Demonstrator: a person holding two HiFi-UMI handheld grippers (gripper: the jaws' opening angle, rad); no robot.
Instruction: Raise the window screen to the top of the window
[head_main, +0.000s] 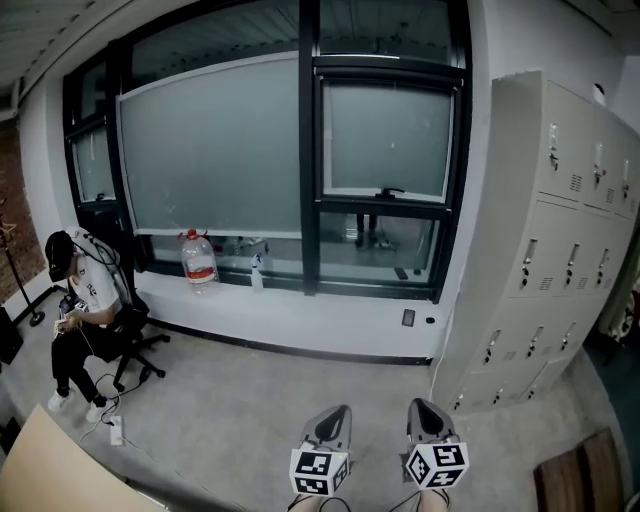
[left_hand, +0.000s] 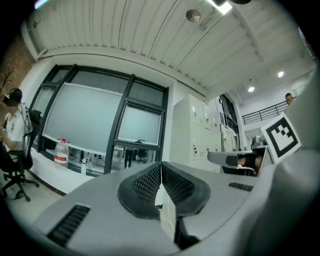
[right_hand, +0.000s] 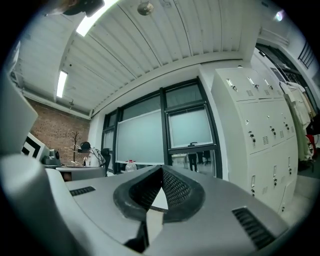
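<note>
Bottle on sill (red cap), left tool, right tool both closed, empty

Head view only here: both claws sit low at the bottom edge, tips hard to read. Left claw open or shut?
Observer: Left claw is shut, jaws meeting, nothing between them.
Operator: Right one?
Observer: Right claw is shut too, empty, aimed toward the window.
Operator: Is the ceiling lit?
Observer: Yes, a strip light is on, set in the slatted ceiling.
</note>
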